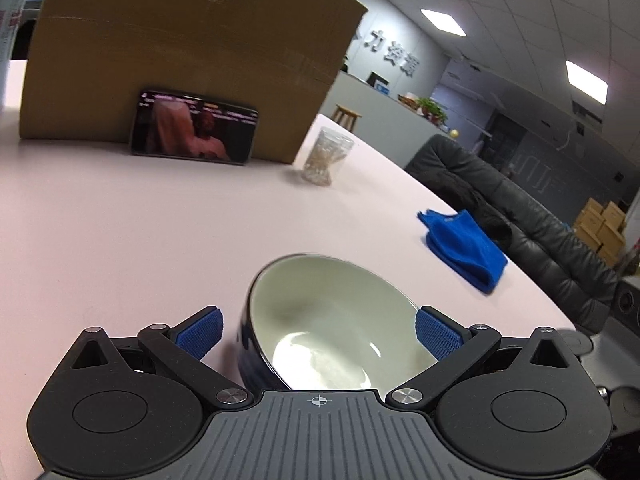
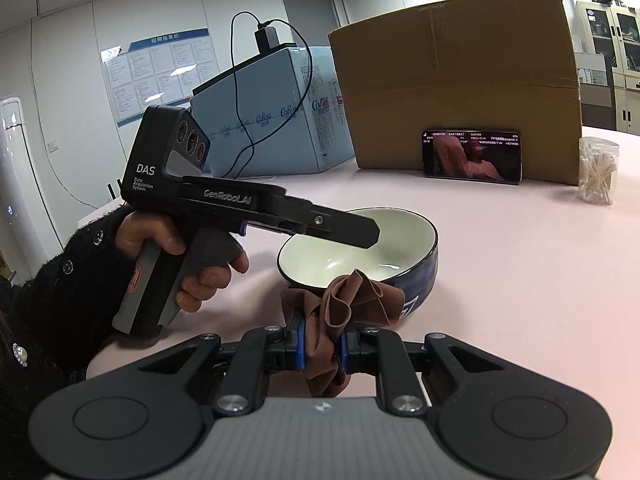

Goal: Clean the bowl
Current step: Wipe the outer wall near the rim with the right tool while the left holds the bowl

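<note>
On the pink bench point(image 1: 120, 220) sits the bowl point(image 1: 332, 320), between the left gripper's point(image 1: 318, 330) spread fingers point(image 1: 200, 332). Just beside its near rim, the right gripper point(image 2: 322, 350) pinches a brown cloth point(image 2: 344, 304). Farther off lies a blue cloth point(image 1: 464, 248), before a box point(image 1: 192, 52).

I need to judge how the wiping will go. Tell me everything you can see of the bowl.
The bowl looks like glazed ceramic: cream inside, dark blue outside, with a thin dark rim. It stands on the pink table, tilted. Its inside shines and holds nothing. The left gripper straddles it with jaws open. The brown cloth in the right gripper hangs before its near wall.
</note>
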A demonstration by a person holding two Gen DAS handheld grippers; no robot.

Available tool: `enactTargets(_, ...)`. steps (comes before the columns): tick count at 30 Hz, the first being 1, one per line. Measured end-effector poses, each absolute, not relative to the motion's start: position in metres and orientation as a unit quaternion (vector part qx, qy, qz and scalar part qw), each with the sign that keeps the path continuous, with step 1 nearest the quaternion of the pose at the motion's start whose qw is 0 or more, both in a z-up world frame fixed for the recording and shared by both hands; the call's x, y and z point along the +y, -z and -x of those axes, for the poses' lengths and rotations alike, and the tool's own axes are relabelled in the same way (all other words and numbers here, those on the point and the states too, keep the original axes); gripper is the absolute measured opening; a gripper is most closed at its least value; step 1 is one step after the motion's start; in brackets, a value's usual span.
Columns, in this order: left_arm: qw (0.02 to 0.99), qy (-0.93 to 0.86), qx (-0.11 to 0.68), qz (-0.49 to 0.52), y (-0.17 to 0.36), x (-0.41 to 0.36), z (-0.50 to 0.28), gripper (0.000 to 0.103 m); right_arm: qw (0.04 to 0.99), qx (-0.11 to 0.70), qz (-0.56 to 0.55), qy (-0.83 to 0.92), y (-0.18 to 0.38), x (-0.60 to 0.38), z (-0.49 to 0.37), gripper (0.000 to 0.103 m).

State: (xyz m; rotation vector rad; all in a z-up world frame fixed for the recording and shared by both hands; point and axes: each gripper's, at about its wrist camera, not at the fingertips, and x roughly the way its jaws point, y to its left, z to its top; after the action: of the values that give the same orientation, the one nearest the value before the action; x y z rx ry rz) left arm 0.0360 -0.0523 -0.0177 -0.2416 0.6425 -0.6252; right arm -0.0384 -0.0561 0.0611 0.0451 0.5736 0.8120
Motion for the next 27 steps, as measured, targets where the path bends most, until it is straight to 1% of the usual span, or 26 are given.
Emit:
enactTargets(4,0.897,0.302,0.309,0.098,0.015,-0.059,-0.026,0.103,0.885,0.272,-0.022,-0.377,-0.063,-0.062,0.037,0.018)
enactTargets(14,0.894,0.306,0.304,0.123,0.017,-0.054,-0.001,0.103,0.907,0.267,-0.022,-0.323,-0.065,-0.079,0.029,0.019)
enactTargets(17,0.896,0.303,0.300,0.122,0.018,-0.054,0.001,0.103,0.903,0.266,-0.016,-0.337,-0.064,-0.075,0.031,0.019)
enactTargets(20,0.902,0.294,0.297,0.112,0.018,-0.055,0.002,0.103,0.896,0.264,-0.002,-0.358,-0.065,-0.065,0.035,0.024)
enactTargets(27,0.906,0.284,0.294,0.110,0.018,-0.055,0.003,0.103,0.884,0.266,-0.006,-0.384,-0.066,-0.062,0.040,0.024)
